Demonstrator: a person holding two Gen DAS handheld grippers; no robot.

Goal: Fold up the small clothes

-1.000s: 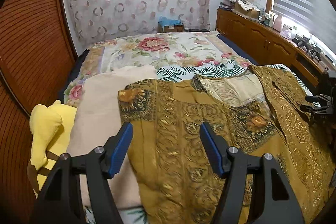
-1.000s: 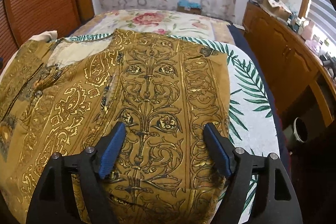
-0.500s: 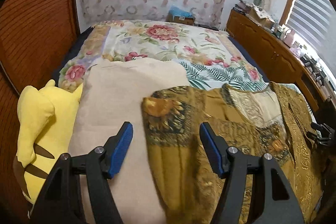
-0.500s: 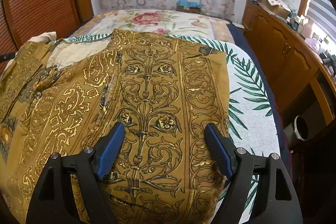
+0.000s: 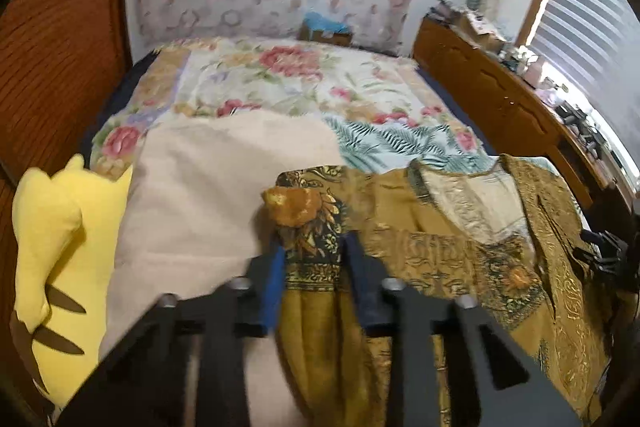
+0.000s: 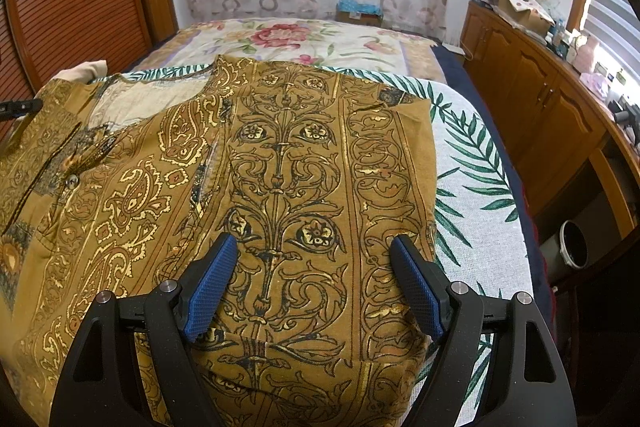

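Observation:
A mustard-gold patterned garment [image 5: 440, 259] lies spread on the bed. Its left sleeve end [image 5: 304, 203] is bunched between the blue pads of my left gripper [image 5: 314, 247], whose jaws are closing and pressing on the cloth. In the right wrist view the garment's body [image 6: 288, 155] lies flat, and my right gripper [image 6: 314, 241] hovers open just over its lower part with nothing gripped. The right gripper's tip [image 5: 604, 255] shows at the right edge of the left wrist view.
A beige cloth [image 5: 208, 187] lies left of the garment, with a yellow plush toy [image 5: 52, 239] beside it. The floral bedspread [image 5: 288, 79] stretches behind. A wooden cabinet [image 6: 532, 99] runs along the right, and a pot [image 6: 574, 243] stands on the floor.
My left gripper shifted left from over the garment's body to its sleeve edge, then its jaws closed in on the sleeve. The right gripper has not moved.

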